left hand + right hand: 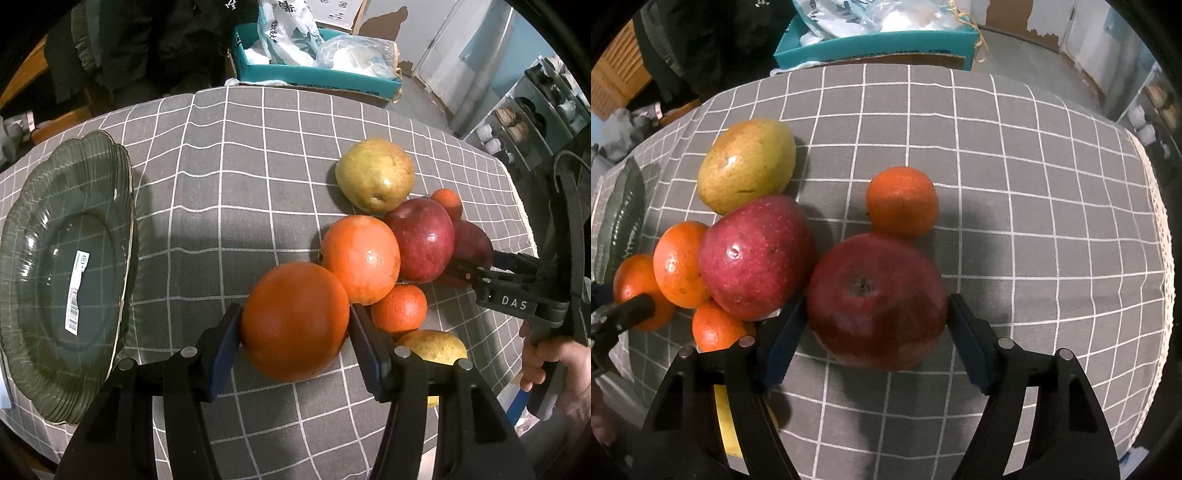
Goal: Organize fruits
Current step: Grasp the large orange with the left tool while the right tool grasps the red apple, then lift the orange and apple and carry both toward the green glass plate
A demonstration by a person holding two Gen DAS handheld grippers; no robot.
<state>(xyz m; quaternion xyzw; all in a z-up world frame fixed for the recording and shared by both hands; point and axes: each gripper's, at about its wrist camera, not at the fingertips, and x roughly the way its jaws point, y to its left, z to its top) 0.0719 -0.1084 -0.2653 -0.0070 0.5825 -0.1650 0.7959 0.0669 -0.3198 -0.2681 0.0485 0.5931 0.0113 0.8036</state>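
At the lower centre of each wrist view, the left gripper (294, 325) is clasping a firm, smooth orange (294, 320) and the right gripper (875, 317) is bracketing a heavy, slippery red apple (876, 300), both best squeezed across their widest middles.

We are seeing 2 dim indoor views, with overhead light putting small white glints on the red apple (876, 301) and orange (294, 321). Soft shadows are falling leftward across the tablecloth (1015, 206). Fisheye distortion is bending its grid, and black corners are closing in.
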